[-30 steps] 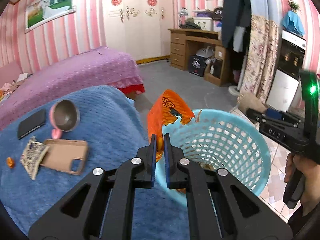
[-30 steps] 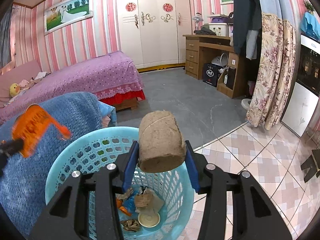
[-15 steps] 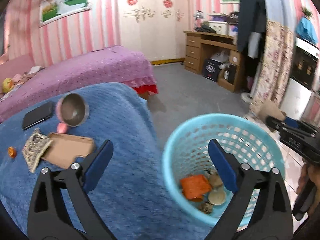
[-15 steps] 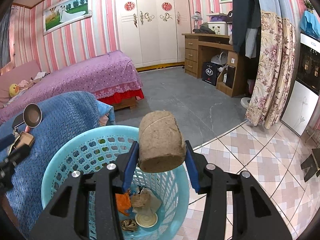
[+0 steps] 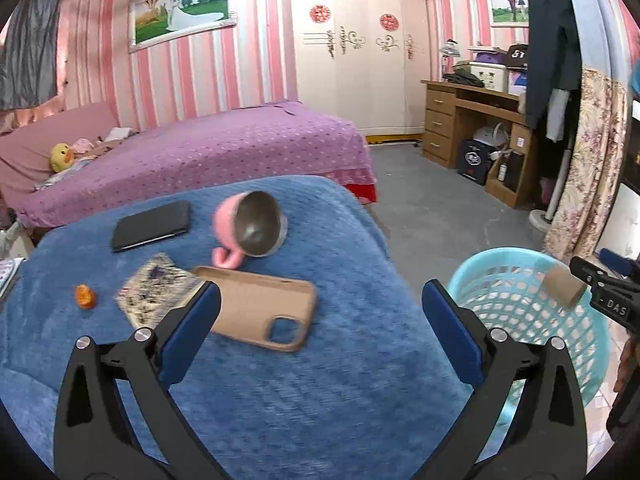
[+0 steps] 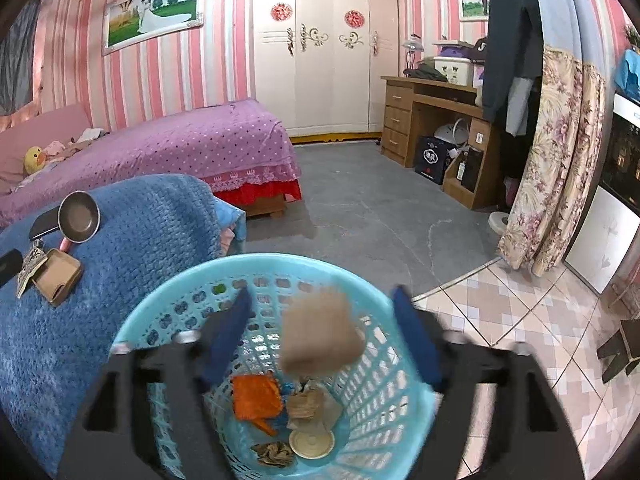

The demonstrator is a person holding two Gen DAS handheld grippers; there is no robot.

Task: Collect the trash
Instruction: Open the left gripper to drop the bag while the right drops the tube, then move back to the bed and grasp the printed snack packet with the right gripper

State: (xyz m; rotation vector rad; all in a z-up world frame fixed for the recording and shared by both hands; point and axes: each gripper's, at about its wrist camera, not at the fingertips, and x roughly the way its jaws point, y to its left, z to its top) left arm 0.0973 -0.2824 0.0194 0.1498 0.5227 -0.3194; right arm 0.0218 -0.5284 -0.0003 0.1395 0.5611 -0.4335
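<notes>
The right gripper (image 6: 320,340) is opening above the blue laundry-style basket (image 6: 132,320), its pads clear of the brown cardboard roll (image 6: 320,336), which is blurred between them over the basket's mouth; if the roll strikes the rim it could bounce onto the tiled floor (image 6: 500,312). The left gripper (image 5: 320,336) is spread wide and empty, still opening, over the blue blanket (image 5: 340,400), where a careless grab for the remaining orange scrap (image 5: 85,297) or patterned wrapper (image 5: 156,290) might instead catch the tan phone case (image 5: 260,312) or tipped pink cup (image 5: 250,232).

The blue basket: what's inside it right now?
In the basket: an orange wrapper, crumpled brown paper, a round lid and a dark scrap. A brown roll is dropping in, hiding whatever lies beneath.
</notes>
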